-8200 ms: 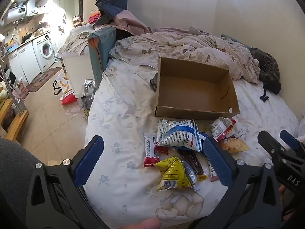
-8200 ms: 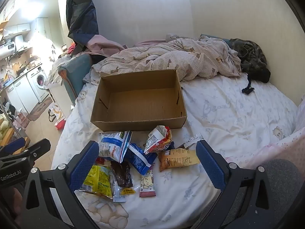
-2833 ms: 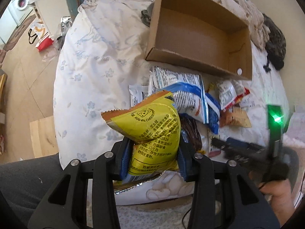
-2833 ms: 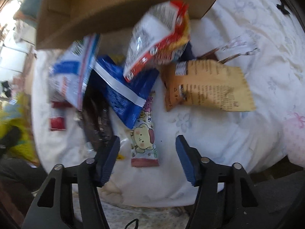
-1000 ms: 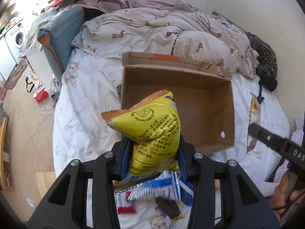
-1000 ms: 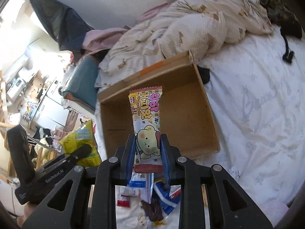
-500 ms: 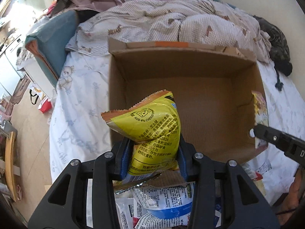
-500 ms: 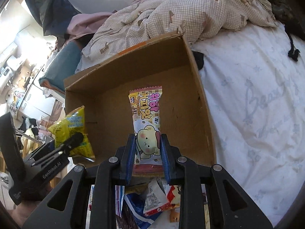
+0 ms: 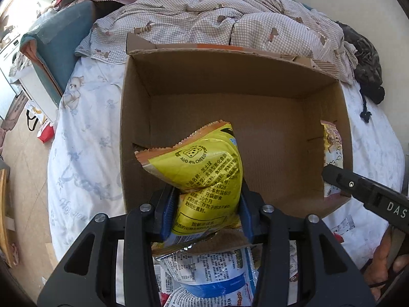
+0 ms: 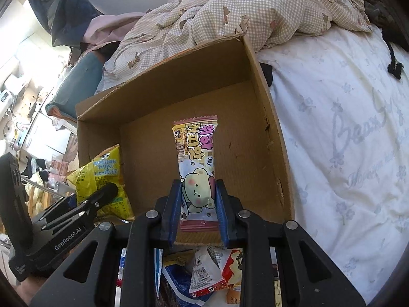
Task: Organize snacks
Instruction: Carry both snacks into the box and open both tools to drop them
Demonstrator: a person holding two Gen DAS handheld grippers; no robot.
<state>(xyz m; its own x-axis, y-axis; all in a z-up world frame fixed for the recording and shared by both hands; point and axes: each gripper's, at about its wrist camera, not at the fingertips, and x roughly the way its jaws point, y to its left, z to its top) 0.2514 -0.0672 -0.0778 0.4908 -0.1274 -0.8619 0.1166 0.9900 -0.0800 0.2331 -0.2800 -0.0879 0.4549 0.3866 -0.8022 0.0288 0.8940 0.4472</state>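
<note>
An open cardboard box point(image 9: 138, 117) point(image 10: 278, 138) lies on the bed, its floor bare. My left gripper point(image 9: 207, 212) is shut on a yellow chip bag point(image 9: 204, 168), held over the box's near left part. My right gripper point(image 10: 196, 209) is shut on a pink and yellow snack bar with a cartoon face point(image 10: 196, 163), held upright over the box's near right side. The yellow bag point(image 10: 104, 176) and left gripper show at the left of the right wrist view. The snack bar point(image 9: 331, 140) and the right gripper's finger show at the right of the left wrist view.
Several loose snack packets lie on the white sheet just before the box: a blue and white bag point(image 9: 212, 278), a red and white packet point(image 10: 219, 271). A checked quilt point(image 9: 230, 23) is bunched behind the box. A dark garment point(image 9: 368, 58) lies at the back right.
Both grippers have come down and forward with their snacks, from above the bed to just over the box's near wall. The box now fills both views.
</note>
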